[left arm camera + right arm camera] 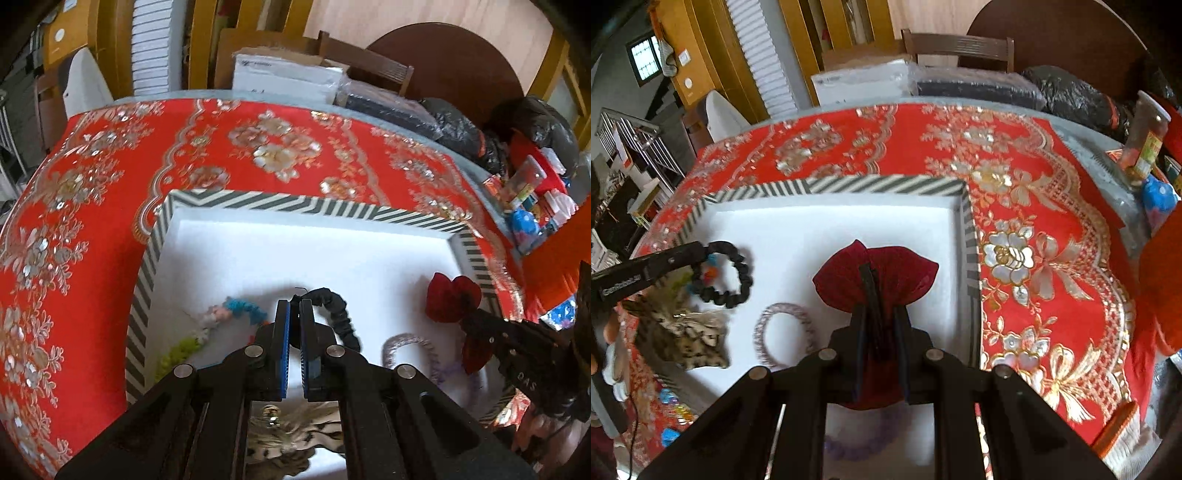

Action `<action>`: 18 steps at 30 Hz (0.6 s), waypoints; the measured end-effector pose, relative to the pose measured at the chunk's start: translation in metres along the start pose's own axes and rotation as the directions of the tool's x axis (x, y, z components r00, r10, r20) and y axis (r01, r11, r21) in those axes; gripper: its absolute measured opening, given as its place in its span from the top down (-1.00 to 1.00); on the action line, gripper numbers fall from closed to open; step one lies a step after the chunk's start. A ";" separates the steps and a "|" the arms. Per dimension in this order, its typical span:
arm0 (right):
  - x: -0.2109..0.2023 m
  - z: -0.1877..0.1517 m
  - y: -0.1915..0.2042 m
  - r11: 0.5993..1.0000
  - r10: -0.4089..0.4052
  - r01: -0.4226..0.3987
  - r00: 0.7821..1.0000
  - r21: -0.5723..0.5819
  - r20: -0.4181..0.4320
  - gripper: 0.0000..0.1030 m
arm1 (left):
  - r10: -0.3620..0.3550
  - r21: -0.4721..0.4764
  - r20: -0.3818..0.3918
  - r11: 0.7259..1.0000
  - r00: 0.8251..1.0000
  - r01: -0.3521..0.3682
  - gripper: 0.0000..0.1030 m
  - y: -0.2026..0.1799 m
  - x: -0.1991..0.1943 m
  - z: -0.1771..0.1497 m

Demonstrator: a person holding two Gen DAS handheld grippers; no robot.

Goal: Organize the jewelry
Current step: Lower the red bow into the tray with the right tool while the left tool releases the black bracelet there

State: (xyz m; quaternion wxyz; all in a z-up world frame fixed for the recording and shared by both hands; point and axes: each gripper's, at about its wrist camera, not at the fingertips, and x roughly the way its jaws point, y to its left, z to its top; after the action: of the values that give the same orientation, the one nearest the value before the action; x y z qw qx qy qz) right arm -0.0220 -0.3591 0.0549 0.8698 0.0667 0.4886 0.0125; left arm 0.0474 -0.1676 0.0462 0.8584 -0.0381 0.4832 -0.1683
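The left gripper (294, 301) is clamping its two blue-padded fingers on one end of a black scrunchie (338, 314), which is curving away to the right above the white floor of the tray (295, 206). In the right wrist view the same left gripper (701, 251) is reaching in from the left edge, and the black scrunchie (738, 275) is hanging from it as a full loop.

The right gripper (877, 291) is pinching the gathered middle of a dark red velvet bow (897, 273), with its fingers closed tight against the fabric. In the left wrist view the red bow (452, 295) is sitting near the right wall of the tray, held by the right gripper (467, 319).

Other items are lying inside the tray: a multicoloured beaded bracelet (221, 317) at the left, a sparkly pinkish ring-shaped hair tie (785, 334) between the two grippers, a leopard-print scrunchie (683, 332) near the front left corner, and a pale purple beaded loop (857, 443) under the right gripper.

The tray has a striped black-and-white rim and is resting on a red floral tablecloth (1034, 258)
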 end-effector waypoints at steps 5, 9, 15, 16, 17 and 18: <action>0.012 -0.002 -0.006 0.999 -0.038 0.038 0.999 0.002 0.005 0.61 | 0.012 0.006 -0.001 1.000 1.000 -0.012 0.83 0.002 0.004 -0.004; 0.011 0.000 -0.005 0.999 -0.037 0.037 0.999 0.006 0.005 0.41 | 0.017 0.010 0.003 1.000 1.000 -0.017 0.55 -0.001 0.003 -0.007; -0.007 -0.004 -0.002 1.000 0.000 -0.001 1.000 0.025 0.025 0.19 | 0.041 0.045 0.044 0.998 0.998 -0.043 0.54 -0.010 -0.013 -0.010; -0.012 -0.005 -0.001 1.000 0.007 -0.008 1.000 0.028 0.028 0.17 | 0.042 0.047 0.049 0.998 0.998 -0.044 0.54 -0.010 -0.015 -0.010; -0.016 -0.006 0.000 0.999 0.013 -0.013 0.999 0.029 0.030 0.16 | 0.045 0.052 0.059 0.997 0.997 -0.048 0.54 -0.012 -0.020 -0.010; -0.019 -0.007 0.000 0.999 0.016 -0.017 0.999 0.029 0.033 0.16 | 0.050 0.056 0.065 0.997 0.997 -0.053 0.54 -0.013 -0.023 -0.011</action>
State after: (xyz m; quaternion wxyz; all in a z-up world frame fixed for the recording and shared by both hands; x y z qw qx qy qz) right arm -0.0376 -0.3600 0.0679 0.8764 0.0835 0.4741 0.0115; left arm 0.0235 -0.1717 0.0620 0.8781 -0.0064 0.4514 -0.1586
